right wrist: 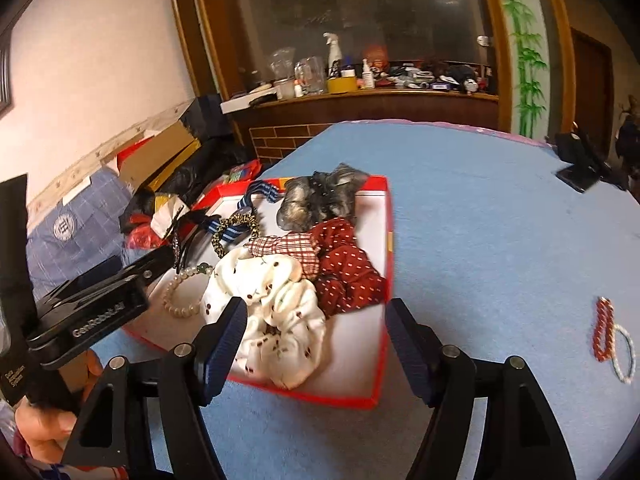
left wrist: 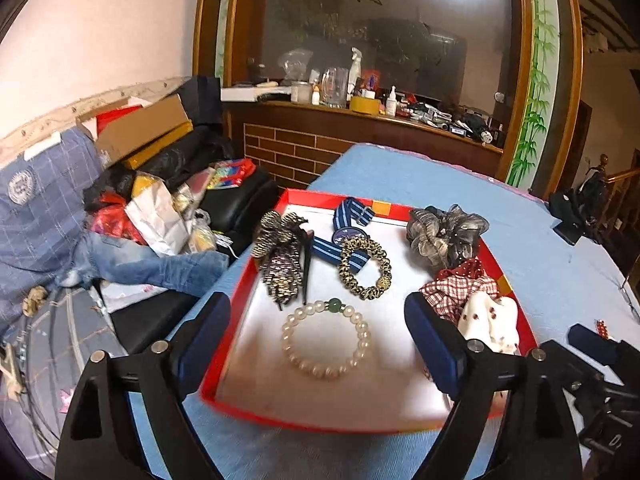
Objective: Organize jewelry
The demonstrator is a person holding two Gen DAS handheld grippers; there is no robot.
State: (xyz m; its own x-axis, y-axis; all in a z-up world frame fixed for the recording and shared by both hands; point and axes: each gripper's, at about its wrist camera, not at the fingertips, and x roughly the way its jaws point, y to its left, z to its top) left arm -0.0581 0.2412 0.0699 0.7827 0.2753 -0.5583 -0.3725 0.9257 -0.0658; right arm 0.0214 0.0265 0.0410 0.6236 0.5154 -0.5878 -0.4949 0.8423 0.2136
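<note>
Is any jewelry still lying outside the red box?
Yes, a red bead bracelet and a white bead bracelet lie on the blue tablecloth.

red tray [left wrist: 289, 197] with a silvery-white floor, cream pearl bracelet [left wrist: 326, 339] with one green bead, gold-and-black scrunchie [left wrist: 365, 268], navy strap [left wrist: 353, 216] striped pale blue, cream scrunchie [right wrist: 280, 316] with dark red dots, maroon one [right wrist: 348, 276] dotted white, light blue counter [right wrist: 480, 208]

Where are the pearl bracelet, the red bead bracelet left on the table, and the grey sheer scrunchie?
pearl bracelet [left wrist: 326, 339]: left wrist view, point on its lower left beads.
red bead bracelet [right wrist: 603, 330]: right wrist view, point on its left strand.
grey sheer scrunchie [left wrist: 444, 234]: left wrist view, point on its gathered middle.
</note>
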